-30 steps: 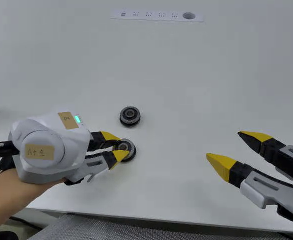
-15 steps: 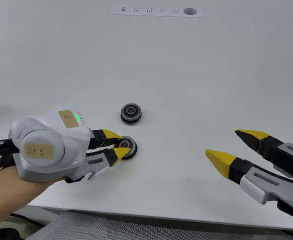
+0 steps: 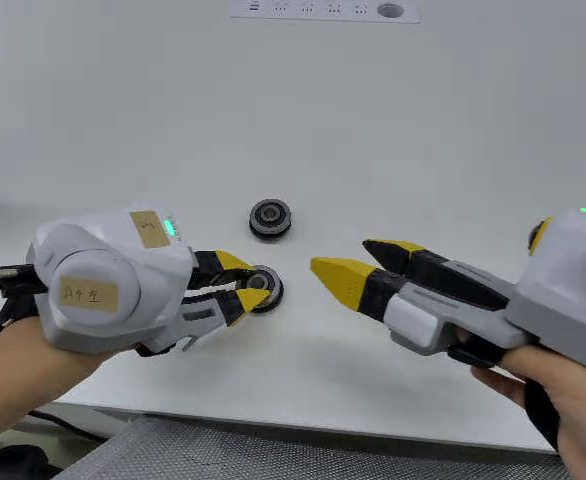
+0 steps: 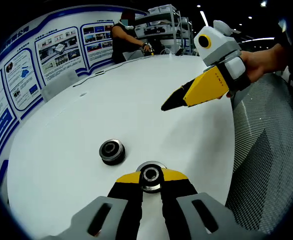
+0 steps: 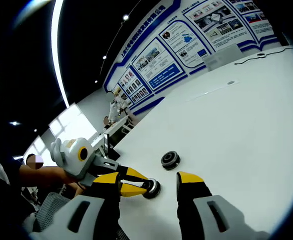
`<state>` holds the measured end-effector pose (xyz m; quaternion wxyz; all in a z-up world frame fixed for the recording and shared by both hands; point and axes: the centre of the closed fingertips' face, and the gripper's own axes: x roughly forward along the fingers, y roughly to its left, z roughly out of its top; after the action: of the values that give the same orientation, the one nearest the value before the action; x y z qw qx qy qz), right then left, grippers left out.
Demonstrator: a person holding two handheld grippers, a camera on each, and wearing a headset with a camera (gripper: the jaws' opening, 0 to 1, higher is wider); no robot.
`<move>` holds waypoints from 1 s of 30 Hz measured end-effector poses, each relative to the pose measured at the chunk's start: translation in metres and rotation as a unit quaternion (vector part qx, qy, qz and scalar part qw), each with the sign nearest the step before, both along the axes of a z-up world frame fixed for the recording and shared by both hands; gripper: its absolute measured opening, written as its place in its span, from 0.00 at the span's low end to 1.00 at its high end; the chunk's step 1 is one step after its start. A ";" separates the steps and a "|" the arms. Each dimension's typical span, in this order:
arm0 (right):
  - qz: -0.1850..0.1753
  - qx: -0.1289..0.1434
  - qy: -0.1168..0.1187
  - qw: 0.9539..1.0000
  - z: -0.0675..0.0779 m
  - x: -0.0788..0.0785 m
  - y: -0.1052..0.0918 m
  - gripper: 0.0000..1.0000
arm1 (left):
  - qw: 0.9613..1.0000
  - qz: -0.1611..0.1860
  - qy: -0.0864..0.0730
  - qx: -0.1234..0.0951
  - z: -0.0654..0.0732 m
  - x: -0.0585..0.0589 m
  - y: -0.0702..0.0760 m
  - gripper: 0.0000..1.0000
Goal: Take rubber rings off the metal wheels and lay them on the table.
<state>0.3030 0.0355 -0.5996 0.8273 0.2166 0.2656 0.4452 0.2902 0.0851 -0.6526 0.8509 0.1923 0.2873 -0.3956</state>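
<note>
Two small metal wheels with black rubber rings lie on the white table point(image 3: 423, 140). My left gripper point(image 3: 241, 281) is shut on the nearer wheel point(image 3: 265, 286), its yellow tips pinching it from both sides; in the left gripper view this wheel point(image 4: 150, 176) sits between the tips. The other wheel point(image 3: 270, 218) lies free just beyond, also seen as a wheel point(image 4: 112, 150) up and left of the held one. My right gripper point(image 3: 358, 258) is open, pointing left, a short way right of the held wheel point(image 5: 152, 188). The far wheel point(image 5: 170, 159) sits beyond.
A white power strip point(image 3: 323, 10) lies at the table's far edge. The table's front edge runs close below both grippers, with grey mesh point(image 3: 273, 455) under it. People stand by shelves in the background point(image 4: 126, 35).
My right gripper has swung left from the right edge to just beside the held wheel. The left gripper has stayed on that wheel. The camera shifted a little.
</note>
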 end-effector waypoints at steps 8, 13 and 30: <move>0.023 0.002 0.051 0.998 -0.021 -0.006 0.024 0.47 | 1.000 -0.008 0.000 0.000 0.000 0.001 0.000 0.13; 0.026 0.011 0.091 0.995 -0.031 -0.007 0.034 0.47 | 1.000 -0.009 0.000 -0.001 -0.001 0.001 0.000 0.13; 0.020 0.008 0.152 0.988 -0.044 -0.010 0.048 0.48 | 1.000 -0.028 0.000 0.004 -0.001 0.001 -0.001 0.13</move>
<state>0.2931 0.0836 -0.6438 0.7666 0.2826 0.3889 0.4257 0.2907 0.0839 -0.6537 0.8389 0.2037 0.2831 -0.4179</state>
